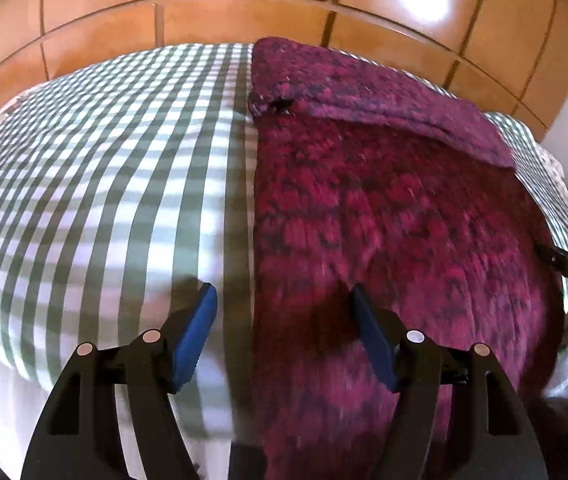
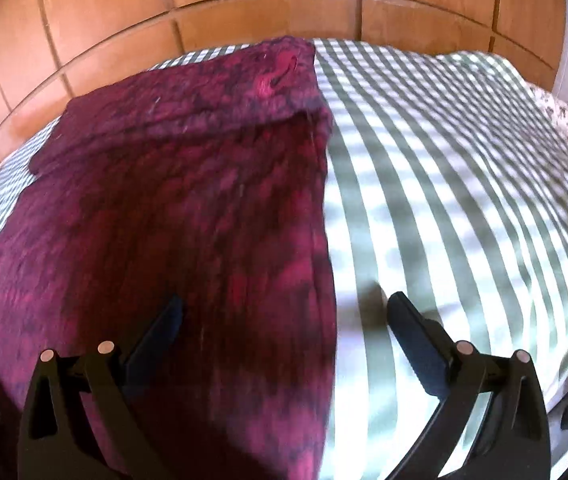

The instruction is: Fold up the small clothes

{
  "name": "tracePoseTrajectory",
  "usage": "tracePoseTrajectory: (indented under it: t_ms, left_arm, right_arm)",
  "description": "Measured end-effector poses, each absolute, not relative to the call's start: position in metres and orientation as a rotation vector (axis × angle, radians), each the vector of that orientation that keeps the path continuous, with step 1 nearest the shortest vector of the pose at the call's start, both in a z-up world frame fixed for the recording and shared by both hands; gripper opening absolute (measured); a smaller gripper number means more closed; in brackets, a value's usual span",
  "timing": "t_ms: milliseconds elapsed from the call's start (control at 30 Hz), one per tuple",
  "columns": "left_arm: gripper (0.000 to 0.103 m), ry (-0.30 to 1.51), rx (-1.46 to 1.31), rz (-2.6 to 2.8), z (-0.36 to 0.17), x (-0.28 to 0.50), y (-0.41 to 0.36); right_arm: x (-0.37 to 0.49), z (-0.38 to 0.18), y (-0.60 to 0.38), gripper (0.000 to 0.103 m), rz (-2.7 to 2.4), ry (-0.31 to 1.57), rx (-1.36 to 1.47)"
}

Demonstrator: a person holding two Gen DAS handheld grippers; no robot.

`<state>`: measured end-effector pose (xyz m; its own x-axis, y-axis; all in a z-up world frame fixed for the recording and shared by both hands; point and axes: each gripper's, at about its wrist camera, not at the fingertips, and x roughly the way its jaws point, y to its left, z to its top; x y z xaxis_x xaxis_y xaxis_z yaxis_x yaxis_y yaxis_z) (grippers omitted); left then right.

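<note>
Maroon knit garment (image 1: pixel 384 208): laid flat on checked bedcover (image 1: pixel 104 160), sleeve folded across; further folds outstanding. Left gripper (image 1: pixel 284 312) and right gripper (image 2: pixel 284 320): jaws spread, nothing held.

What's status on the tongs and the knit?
Both tongs open, empty. Magenta knit flat on checked bedcover, far sleeve folded across. Nothing in the way.

Sweater (image 1: pixel 396 208): thick fuzzy knit, magenta w/ dark flecks, matt, rough nap. Bed cover (image 1: pixel 116 168): smooth woven cloth, green/white check, matt. Wardrobe (image 1: pixel 244 20) behind: glossy varnished wood panels w/ light glare. Left gripper (image 1: pixel 284 304): matt black plastic arms, blue ribbed pads, small shiny metal pins
</note>
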<state>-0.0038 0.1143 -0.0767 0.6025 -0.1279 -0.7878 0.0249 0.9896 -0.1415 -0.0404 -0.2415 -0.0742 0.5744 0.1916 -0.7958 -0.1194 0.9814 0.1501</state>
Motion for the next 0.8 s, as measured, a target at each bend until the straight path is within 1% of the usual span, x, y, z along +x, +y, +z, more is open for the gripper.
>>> tracePoseTrajectory:
  t_ms: [133, 200, 233, 300, 333, 400, 433, 467, 500, 533, 567, 633, 667, 800]
  left_arm:
    - [0.068, 0.974, -0.135, -0.161, -0.080, -0.029, 0.121]
    - [0.068, 1.012, -0.157, -0.203, -0.084, -0.040, 0.125]
    - [0.068, 1.029, -0.168, -0.224, -0.087, -0.044, 0.125]
    - [0.068, 1.057, -0.180, -0.253, -0.092, -0.049, 0.124]
    - [0.068, 1.083, -0.184, -0.277, -0.098, -0.052, 0.121]
    - [0.067, 1.147, -0.185, -0.330, -0.110, -0.055, 0.114]
    - [0.058, 1.165, -0.184, -0.347, -0.115, -0.055, 0.110]
    - [0.046, 1.176, -0.188, -0.361, -0.117, -0.054, 0.108]
    - [0.040, 1.185, -0.193, -0.374, -0.119, -0.054, 0.107]
    - [0.028, 1.183, -0.202, -0.384, -0.118, -0.053, 0.108]
    - [0.020, 1.178, -0.205, -0.392, -0.116, -0.052, 0.108]
    - [0.015, 1.163, -0.202, -0.416, -0.107, -0.054, 0.109]
    - [0.014, 1.149, -0.213, -0.429, -0.101, -0.056, 0.111]
    - [0.013, 1.048, -0.348, -0.502, -0.059, -0.057, 0.128]
  right_arm:
    - [-0.073, -0.076, -0.254, 0.099, 0.282, 1.028, 0.186]
    - [-0.089, -0.083, -0.258, 0.090, 0.335, 1.096, 0.249]
    - [-0.095, -0.087, -0.259, 0.088, 0.361, 1.127, 0.272]
    - [-0.105, -0.100, -0.260, 0.078, 0.388, 1.186, 0.310]
    - [-0.108, -0.109, -0.262, 0.076, 0.384, 1.215, 0.328]
    - [-0.108, -0.121, -0.266, 0.068, 0.389, 1.253, 0.389]
    - [-0.107, -0.124, -0.267, 0.066, 0.397, 1.263, 0.419]
    - [-0.105, -0.125, -0.268, 0.062, 0.409, 1.269, 0.436]
    - [-0.104, -0.125, -0.265, 0.059, 0.437, 1.281, 0.436]
    - [-0.102, -0.125, -0.261, 0.056, 0.457, 1.290, 0.422]
    - [-0.102, -0.123, -0.256, 0.049, 0.478, 1.297, 0.399]
    - [-0.106, -0.112, -0.246, 0.034, 0.532, 1.292, 0.367]
    - [-0.106, -0.107, -0.244, 0.025, 0.556, 1.287, 0.374]
    - [-0.106, -0.063, -0.239, 0.022, 0.703, 1.181, 0.468]
